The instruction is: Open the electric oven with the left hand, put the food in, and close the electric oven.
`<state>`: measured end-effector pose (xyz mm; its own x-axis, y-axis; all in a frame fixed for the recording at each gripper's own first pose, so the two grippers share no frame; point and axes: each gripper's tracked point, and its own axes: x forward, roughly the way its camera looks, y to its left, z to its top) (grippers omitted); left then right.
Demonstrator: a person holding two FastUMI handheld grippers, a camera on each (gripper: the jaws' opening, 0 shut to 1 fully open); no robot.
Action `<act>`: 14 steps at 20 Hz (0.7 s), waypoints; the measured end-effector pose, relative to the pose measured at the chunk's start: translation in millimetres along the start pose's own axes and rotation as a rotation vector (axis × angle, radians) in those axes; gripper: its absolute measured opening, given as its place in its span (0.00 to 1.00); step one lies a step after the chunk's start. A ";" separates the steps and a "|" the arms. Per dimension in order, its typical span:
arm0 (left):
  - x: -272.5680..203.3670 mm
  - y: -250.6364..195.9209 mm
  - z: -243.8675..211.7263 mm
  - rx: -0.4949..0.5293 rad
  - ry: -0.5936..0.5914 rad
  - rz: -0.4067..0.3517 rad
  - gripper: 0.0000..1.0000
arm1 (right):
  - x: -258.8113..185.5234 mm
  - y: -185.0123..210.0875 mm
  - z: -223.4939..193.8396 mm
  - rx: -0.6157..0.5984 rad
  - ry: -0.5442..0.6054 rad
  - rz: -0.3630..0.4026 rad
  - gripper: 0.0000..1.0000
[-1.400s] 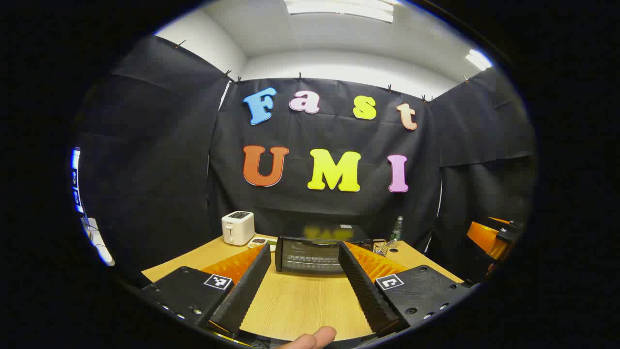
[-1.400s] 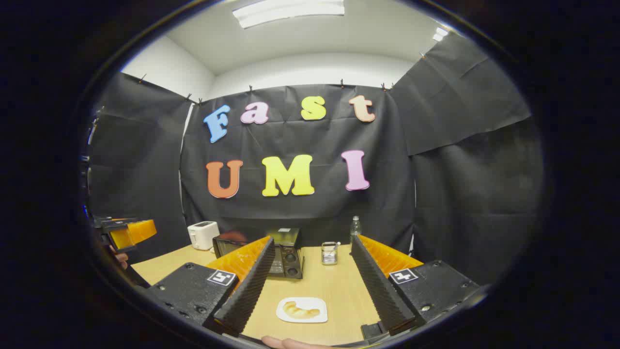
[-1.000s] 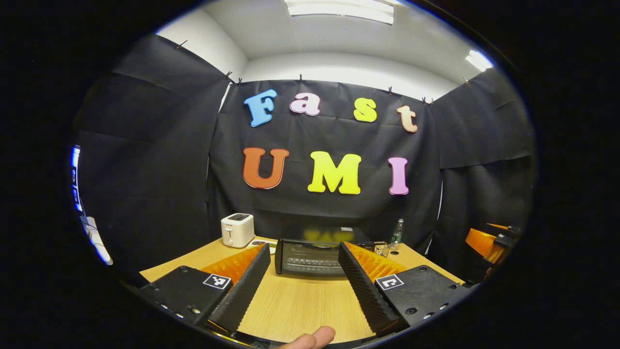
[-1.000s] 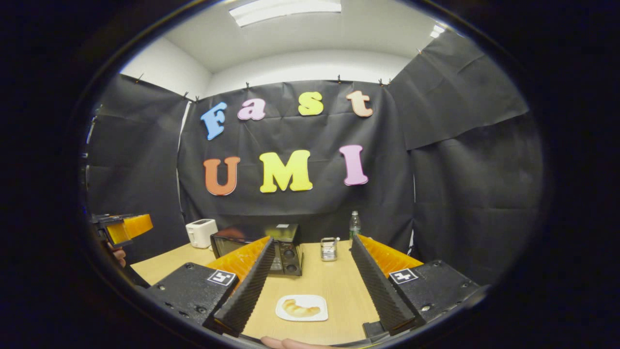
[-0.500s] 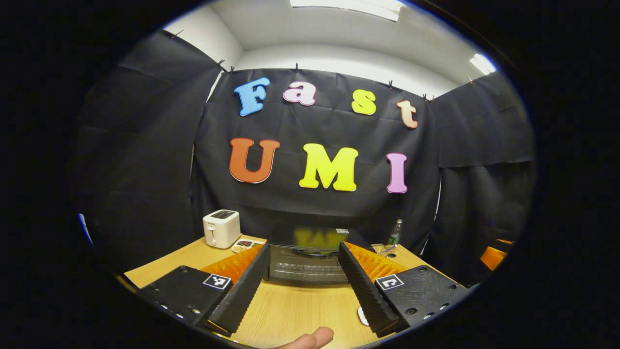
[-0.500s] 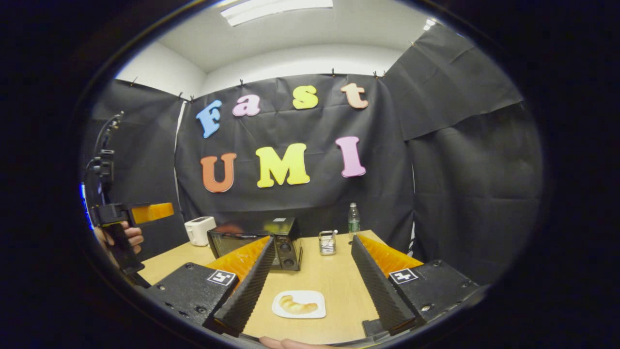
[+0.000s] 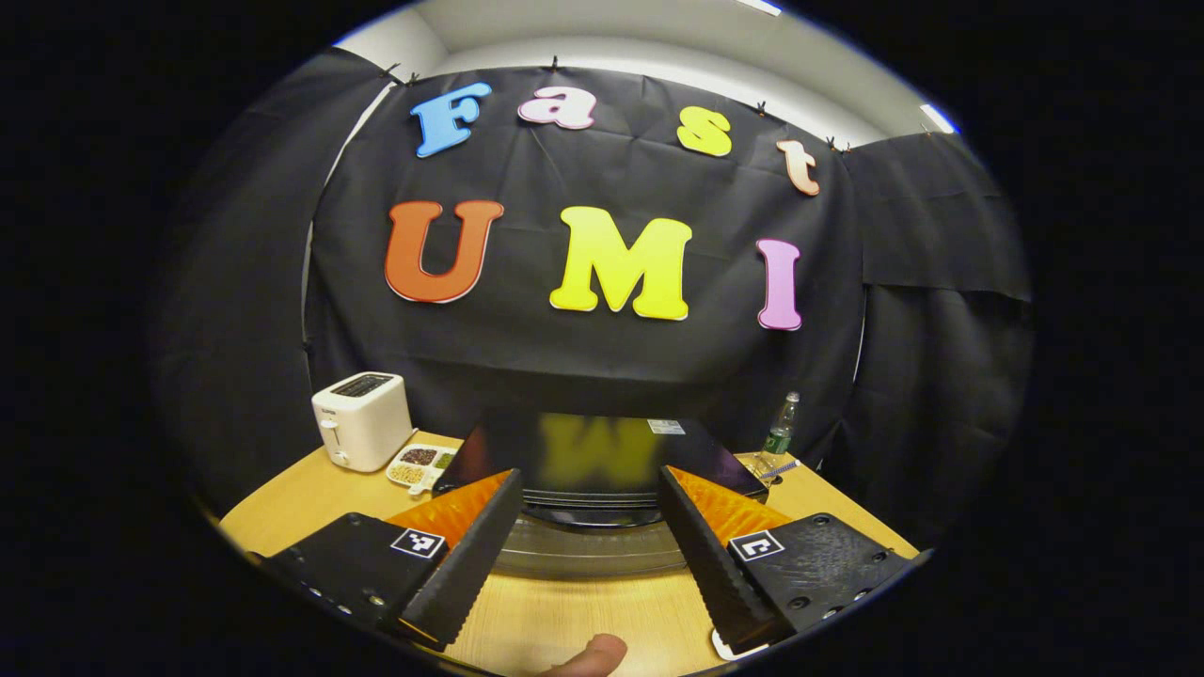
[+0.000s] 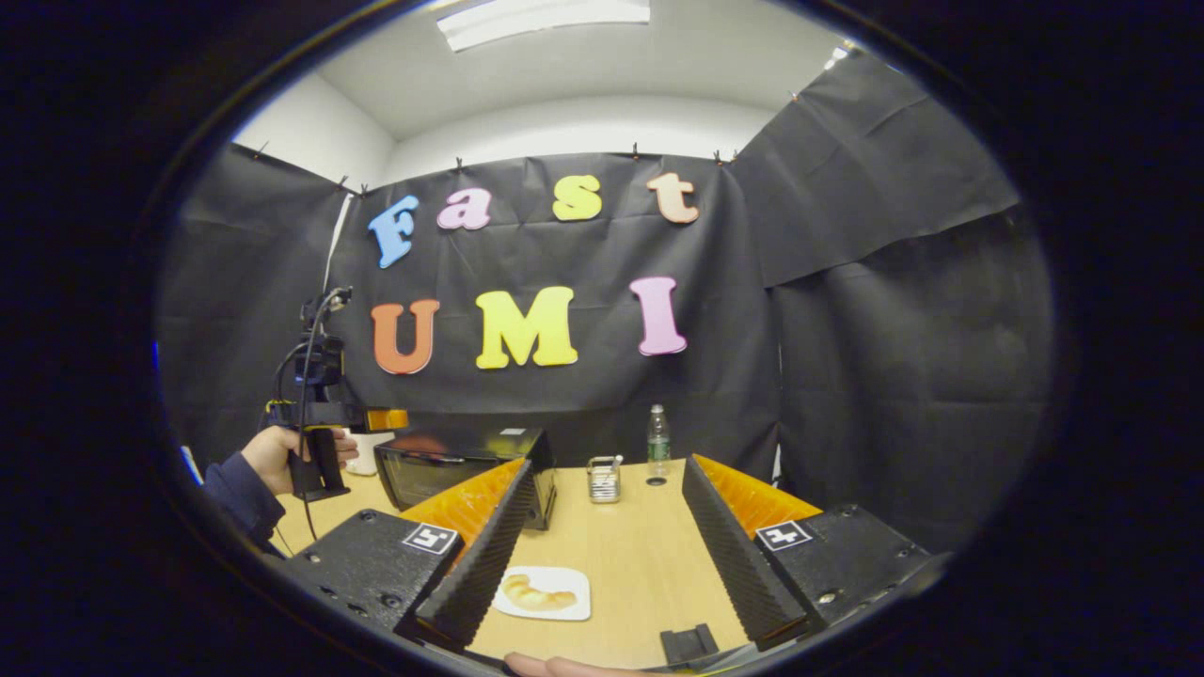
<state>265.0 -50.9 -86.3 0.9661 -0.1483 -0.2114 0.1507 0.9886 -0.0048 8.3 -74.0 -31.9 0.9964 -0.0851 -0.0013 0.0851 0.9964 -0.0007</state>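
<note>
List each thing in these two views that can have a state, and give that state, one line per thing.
Electric oven: door shut.
Left tool: open, level with the oven's top front edge, holding nothing.
Right tool: open, above the table, empty.
Croissant: lying on its white plate.
Water bottle: upright, capped.
Toaster: slots empty.

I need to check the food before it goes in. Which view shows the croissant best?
The right gripper view: the golden, curved croissant lies whole on its white square plate. The left gripper view catches just a white plate corner beside the tongs.
</note>
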 end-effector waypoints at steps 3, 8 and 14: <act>29.3 -2.9 -12.9 0.046 0.041 0.025 0.94 | 3.9 -23.3 -3.0 -0.008 -0.033 -0.049 0.96; 55.5 -5.7 -36.0 0.033 0.105 0.044 0.94 | 16.2 -47.8 -26.4 0.035 0.005 -0.079 0.96; 59.0 -5.9 -50.0 0.114 0.125 0.113 0.94 | 19.7 -46.3 -35.1 0.053 0.015 -0.041 0.96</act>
<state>310.6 -64.1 -147.6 0.9458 -0.0254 -0.3236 0.0726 0.9882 0.1349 23.9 -121.8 -67.0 0.9920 -0.1250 -0.0177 0.1258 0.9907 0.0517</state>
